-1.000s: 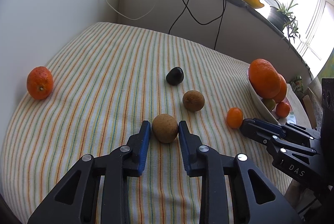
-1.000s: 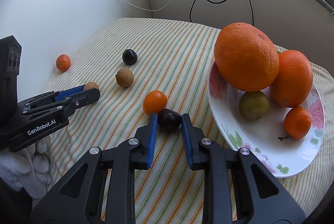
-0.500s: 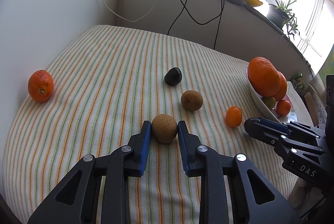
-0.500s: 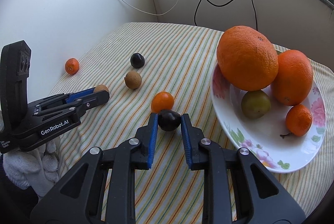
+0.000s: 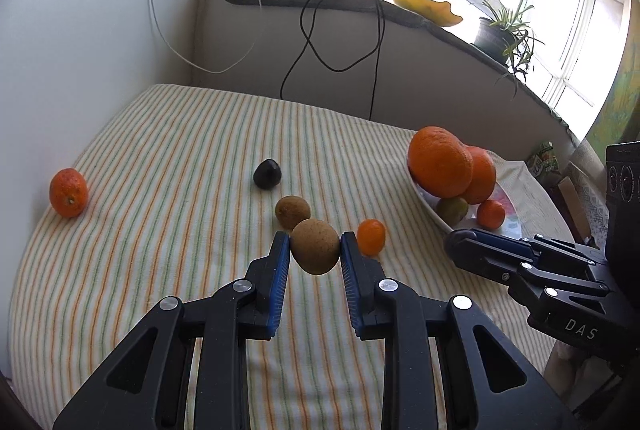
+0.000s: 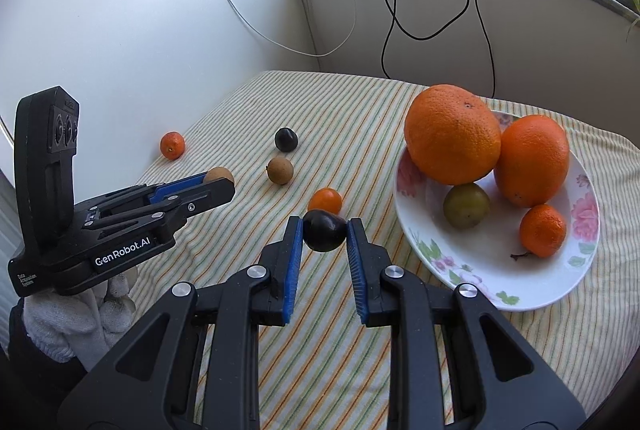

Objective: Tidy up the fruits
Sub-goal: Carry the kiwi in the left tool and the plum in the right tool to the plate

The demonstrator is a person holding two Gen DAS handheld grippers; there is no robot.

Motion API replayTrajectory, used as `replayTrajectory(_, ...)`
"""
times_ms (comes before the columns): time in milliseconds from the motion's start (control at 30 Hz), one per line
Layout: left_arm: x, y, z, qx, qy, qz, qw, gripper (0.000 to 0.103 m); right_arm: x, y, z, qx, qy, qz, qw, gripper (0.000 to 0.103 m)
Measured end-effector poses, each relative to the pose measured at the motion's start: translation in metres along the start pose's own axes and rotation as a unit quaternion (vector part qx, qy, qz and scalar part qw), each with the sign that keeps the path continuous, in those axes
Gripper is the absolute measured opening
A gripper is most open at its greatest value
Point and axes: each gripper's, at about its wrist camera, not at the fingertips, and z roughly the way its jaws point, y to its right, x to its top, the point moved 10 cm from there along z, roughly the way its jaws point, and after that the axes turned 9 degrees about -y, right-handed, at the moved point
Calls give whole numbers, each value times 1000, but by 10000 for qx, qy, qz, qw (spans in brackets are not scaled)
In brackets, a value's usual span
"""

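My left gripper point(image 5: 315, 254) is shut on a brown kiwi point(image 5: 315, 246) and holds it above the striped cloth; the gripper also shows in the right wrist view point(image 6: 218, 181). My right gripper point(image 6: 324, 236) is shut on a dark plum point(image 6: 324, 230), lifted off the cloth; it also shows in the left wrist view point(image 5: 472, 250). The floral plate point(image 6: 560, 286) at the right holds two large oranges point(image 6: 452, 133), a green fruit point(image 6: 466, 205) and a mandarin point(image 6: 543, 230). On the cloth lie a second kiwi point(image 5: 292, 211), a second dark plum point(image 5: 267, 173), a small mandarin point(image 5: 371, 236) and an orange point(image 5: 68, 192) at the far left.
The table with the striped cloth point(image 5: 180, 149) stands in a corner, white wall at left. Cables point(image 5: 312, 41) hang from the sill behind. A plant pot point(image 5: 494, 37) and a yellow dish point(image 5: 426, 5) stand on the sill. The table edge drops off at right.
Both grippers have risen from the cloth, each carrying its fruit: the left with the kiwi, the right with the plum. The view of both has tilted up.
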Motion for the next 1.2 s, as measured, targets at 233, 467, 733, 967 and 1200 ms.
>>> replayTrajectory(233, -1, 36, 0, -251, 12, 182, 9995, 24, -6, 21, -24, -37, 150, 132, 9998, 23)
replayTrajectory(467, 0, 68, 7, -465, -44, 358, 9983, 24, -12, 45, -42, -99, 242, 299, 9992, 23)
replayTrajectory(733, 2, 106, 20, -671, -122, 578, 9960, 24, -20, 70, -48, -209, 294, 463, 9983, 23)
replayTrajectory(967, 3, 129, 32, -746, -217, 728, 9943, 24, -25, 88, -50, -227, 281, 589, 9976, 23)
replayTrajectory(1200, 3, 141, 41, -739, -291, 799, 9936, 24, -27, 96, -45, -211, 238, 652, 9974, 23)
